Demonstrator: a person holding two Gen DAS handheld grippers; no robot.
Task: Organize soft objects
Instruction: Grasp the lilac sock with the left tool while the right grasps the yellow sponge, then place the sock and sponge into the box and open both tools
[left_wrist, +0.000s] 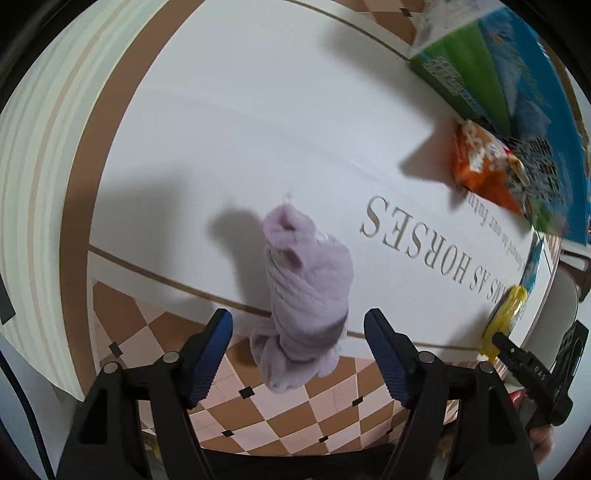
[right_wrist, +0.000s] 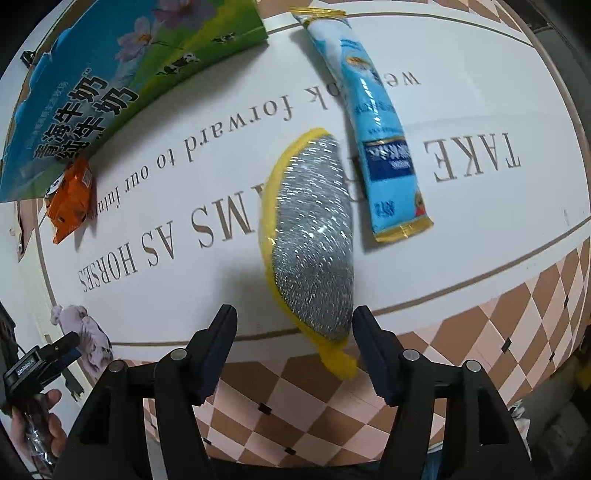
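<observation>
The left gripper (left_wrist: 298, 356) stood wide open, its blue-padded fingers (left_wrist: 210, 356) either side of a rolled lilac fleece cloth (left_wrist: 308, 306) without touching it. The cloth lay at lower centre of the left wrist view, across the brown line where the white printed mat (left_wrist: 258, 147) meets its checkered border (left_wrist: 295, 417). At the upper right of that frame sat a green and blue milk carton (left_wrist: 491, 62), with an orange snack packet (left_wrist: 480, 166) just below it.

The right gripper (right_wrist: 295, 354) was likewise wide open and held nothing. Between and just ahead of its fingers, at centre frame in the right wrist view, lay a yellow-edged scouring sponge (right_wrist: 314, 243) with a silver mesh face, its lower yellow tip over the border line. A light blue tube sachet (right_wrist: 373, 125) lay just beside the sponge, to the upper right; whether they touched could not be determined. At that frame's left edge the lilac cloth and the left gripper appeared again.
</observation>
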